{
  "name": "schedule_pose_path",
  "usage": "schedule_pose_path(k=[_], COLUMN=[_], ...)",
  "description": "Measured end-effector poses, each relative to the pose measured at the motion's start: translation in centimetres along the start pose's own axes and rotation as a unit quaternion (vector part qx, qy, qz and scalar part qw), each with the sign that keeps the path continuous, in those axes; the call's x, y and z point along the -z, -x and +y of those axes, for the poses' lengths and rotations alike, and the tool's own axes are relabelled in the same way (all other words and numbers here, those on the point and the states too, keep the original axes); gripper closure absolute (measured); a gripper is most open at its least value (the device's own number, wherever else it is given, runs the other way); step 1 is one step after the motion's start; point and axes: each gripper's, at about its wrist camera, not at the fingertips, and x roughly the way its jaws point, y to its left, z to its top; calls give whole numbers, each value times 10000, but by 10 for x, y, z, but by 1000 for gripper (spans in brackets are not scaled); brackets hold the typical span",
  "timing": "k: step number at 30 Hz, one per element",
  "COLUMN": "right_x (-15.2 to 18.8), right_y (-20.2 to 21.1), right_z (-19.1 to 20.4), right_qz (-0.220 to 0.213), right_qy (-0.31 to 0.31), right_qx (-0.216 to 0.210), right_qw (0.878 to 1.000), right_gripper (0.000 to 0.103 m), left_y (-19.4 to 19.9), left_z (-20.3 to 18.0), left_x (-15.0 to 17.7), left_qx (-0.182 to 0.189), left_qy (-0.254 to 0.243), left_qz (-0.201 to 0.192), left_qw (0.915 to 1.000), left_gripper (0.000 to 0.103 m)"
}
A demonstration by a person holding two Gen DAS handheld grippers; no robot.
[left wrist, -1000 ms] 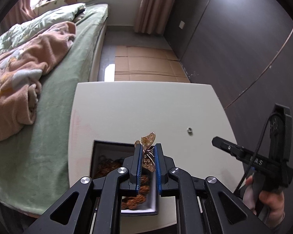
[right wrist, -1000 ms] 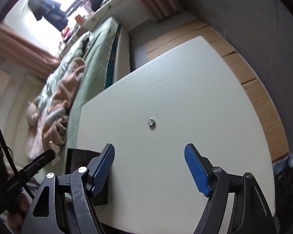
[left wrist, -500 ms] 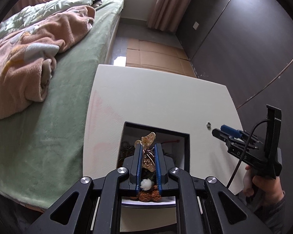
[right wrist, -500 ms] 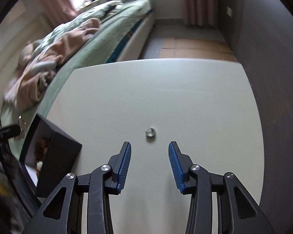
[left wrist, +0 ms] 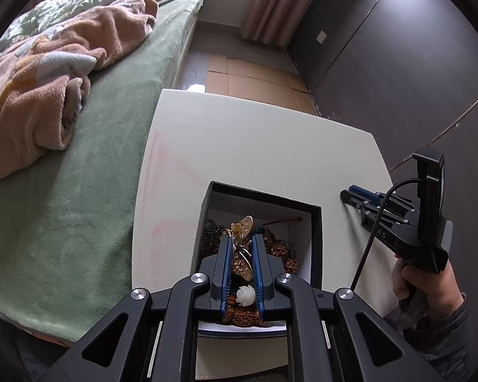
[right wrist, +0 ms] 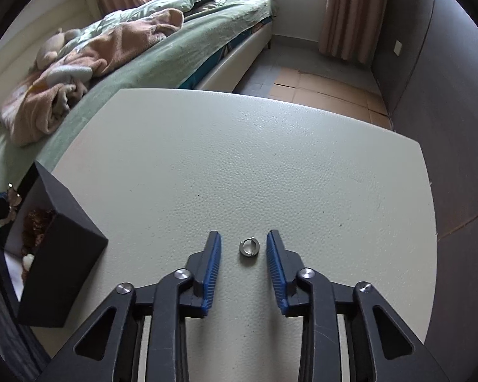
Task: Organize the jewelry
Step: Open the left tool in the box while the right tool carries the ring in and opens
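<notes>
My left gripper [left wrist: 241, 238] is shut on a gold butterfly brooch [left wrist: 242, 248] and holds it over the open black jewelry box [left wrist: 316, 235], which holds brown beaded jewelry [left wrist: 282, 250] and a white bead [left wrist: 245, 295]. The box [right wrist: 63, 248] also shows at the left of the right wrist view. My right gripper [right wrist: 243, 238] is open and low over the white table [right wrist: 271, 165], with a small silver ring [right wrist: 249, 247] lying on the table between its fingers. The right gripper also shows in the left wrist view [left wrist: 355, 192], right of the box.
A bed [left wrist: 89, 175] with green sheet and a pink blanket [left wrist: 38, 76] runs along the table's left side. A dark wall [left wrist: 414, 63] stands to the right. Cardboard [left wrist: 258, 79] lies on the floor beyond the table.
My left gripper moved forward and down over the box with the brooch. My right gripper swung toward the ring, narrowed, and now has the ring between its fingers.
</notes>
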Motion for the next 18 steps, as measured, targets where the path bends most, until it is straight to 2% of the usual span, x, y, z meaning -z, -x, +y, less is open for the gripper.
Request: schedule_pose_path(k=[1,3,6,9,10,12,13,14,18], right_x=[1,3,8,17,20,26,29,30,34], right_y=[0,3,7,21,26,41,48,54,80], right_z=[-2,-7,-9,-14,-14,-14,-12,-11,1], right_qz=[4,20,8,-165,-229,-393,-466,-519,-745], right_qy=[-21,-147,-272,-575,-656,-796,-848,-894,-1029], right_qx=[-22,-213,-269,-397,-440,-546,-589,-628,-830], right_qw=[10000,9997,9993,9974,9966,9946,9936,9927,9884], right_gripper=[88,88,89,89,89,89,89,89,89], left_y=[-1,-3,-5,-6,-6,-2,0,4,18], left_z=[1,-1,-2,1,1,0,1,1,3], left_x=[-1,-1,-2,-4,-5,-4,-4,-3,0], left_qx=[13,75,134,328,355,400,423,450,487], left_qy=[5,-54,-52,60,60,59,78,107,130], left_qz=[10,32,111,205,228,188,137,55,-97], left_qw=[10000,10000,9998,9992,9991,9990,9990,9989,9987], left_gripper=[90,90,90,89,85,67,51,41,38])
